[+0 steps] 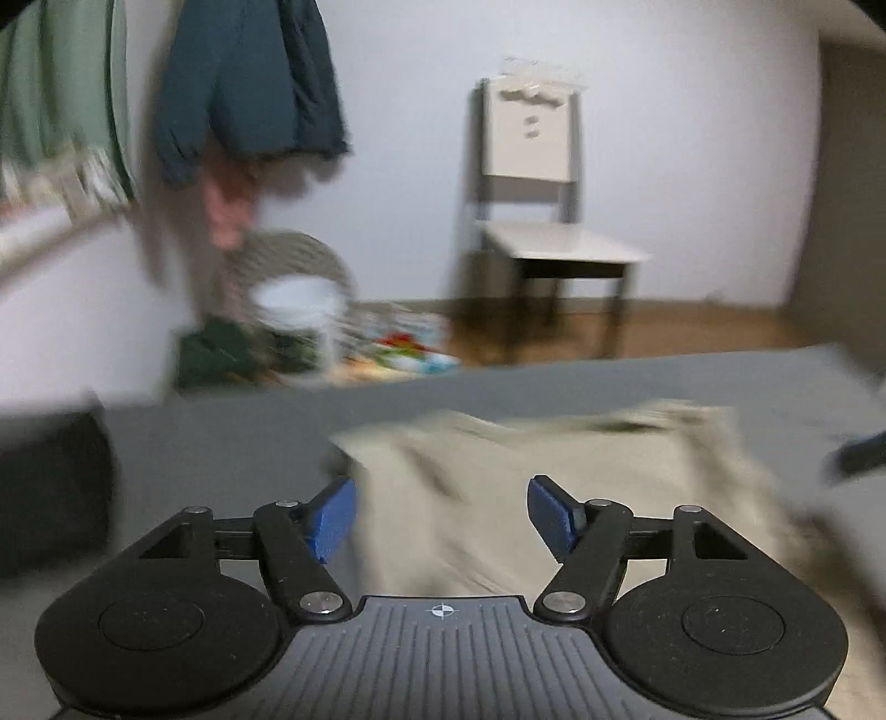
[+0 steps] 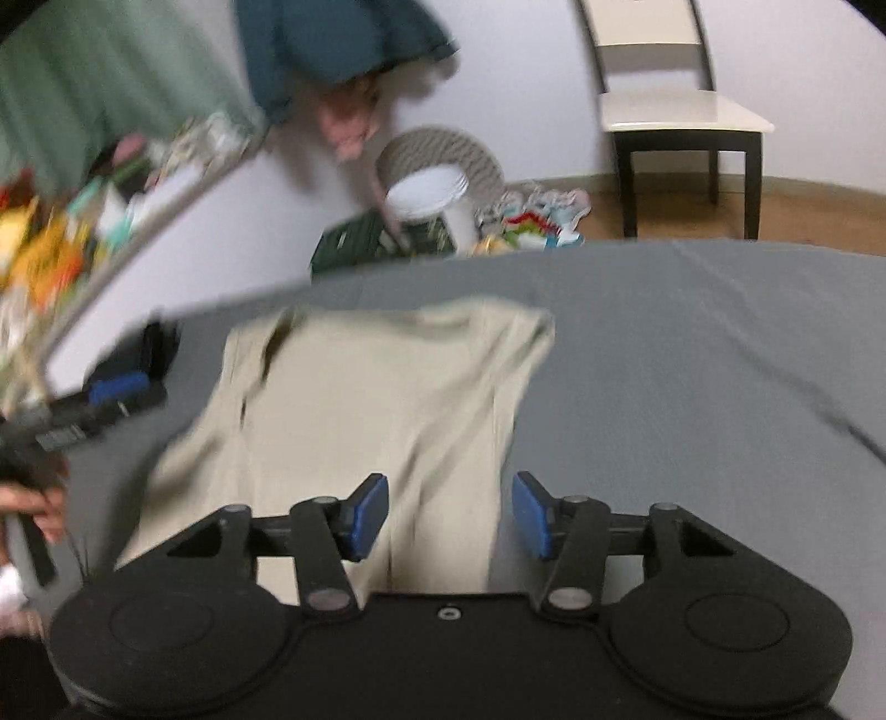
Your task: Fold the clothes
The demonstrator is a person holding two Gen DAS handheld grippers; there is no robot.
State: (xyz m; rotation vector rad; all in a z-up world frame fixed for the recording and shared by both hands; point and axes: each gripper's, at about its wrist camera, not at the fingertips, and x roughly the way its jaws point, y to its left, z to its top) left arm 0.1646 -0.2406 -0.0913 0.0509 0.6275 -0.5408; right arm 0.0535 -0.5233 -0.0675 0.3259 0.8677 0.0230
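Note:
A beige garment (image 1: 498, 476) (image 2: 360, 399) lies partly folded on a grey bed sheet (image 1: 232, 437) (image 2: 692, 360). In the left wrist view my left gripper (image 1: 440, 518) is open above the garment's near part, its blue pads (image 1: 332, 520) wide apart with nothing between them. In the right wrist view my right gripper (image 2: 448, 515) is open over the garment's near right edge, also holding nothing. The left gripper (image 2: 105, 396) shows at the far left of the right wrist view, held by a hand (image 2: 33, 509). The right gripper's blue tip (image 1: 858, 457) shows at the right edge of the left wrist view. Both views are blurred.
A white chair (image 1: 548, 221) (image 2: 675, 111) stands by the far wall. A dark teal jacket (image 1: 249, 83) (image 2: 332, 44) hangs at the upper left. A wicker basket (image 1: 293, 260) (image 2: 443, 149), a white bucket (image 1: 299, 310) and colourful clutter (image 1: 398, 349) sit on the floor beyond the bed.

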